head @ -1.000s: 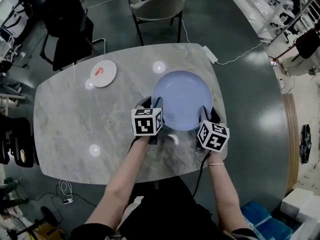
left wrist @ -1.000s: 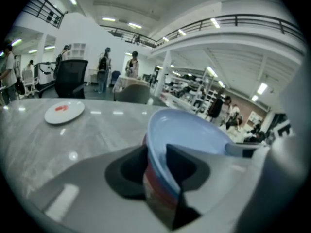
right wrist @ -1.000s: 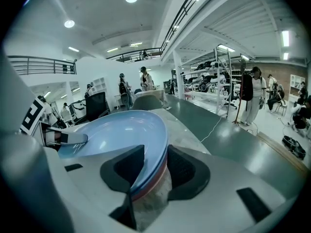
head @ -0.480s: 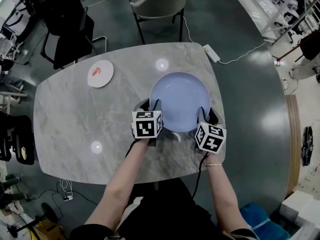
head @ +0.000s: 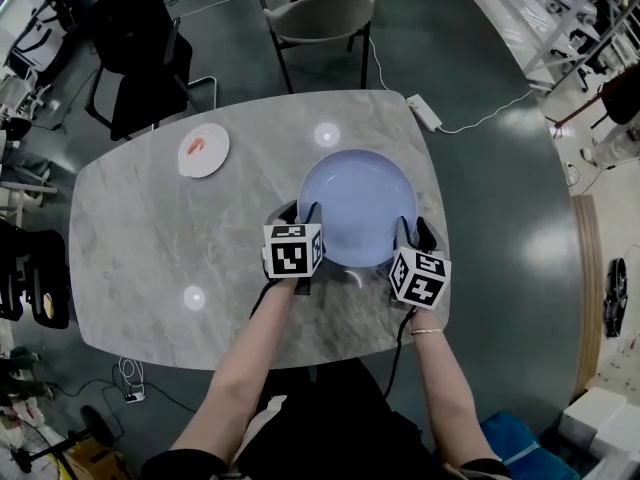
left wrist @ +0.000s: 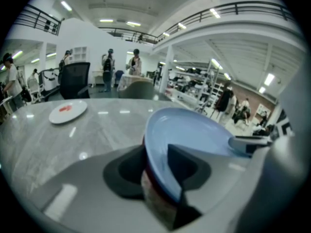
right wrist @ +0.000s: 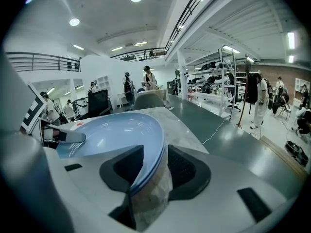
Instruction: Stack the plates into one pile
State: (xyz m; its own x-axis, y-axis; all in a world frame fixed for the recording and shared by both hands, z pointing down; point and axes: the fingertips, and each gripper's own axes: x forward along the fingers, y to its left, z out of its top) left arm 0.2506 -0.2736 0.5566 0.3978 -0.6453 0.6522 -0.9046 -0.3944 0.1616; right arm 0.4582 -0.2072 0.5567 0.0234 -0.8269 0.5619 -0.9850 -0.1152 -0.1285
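Here, left tool [head: 306,211], right tool [head: 415,230], opening, plate [head: 357,203] between

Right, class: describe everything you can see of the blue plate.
The blue plate is round, pale blue and glossy, with a shallow well and a raised rim. It is empty and right way up over the right part of the table. Its near rim stands between the jaws of the left claw and right claw, which have just been opening and don't look clamped.
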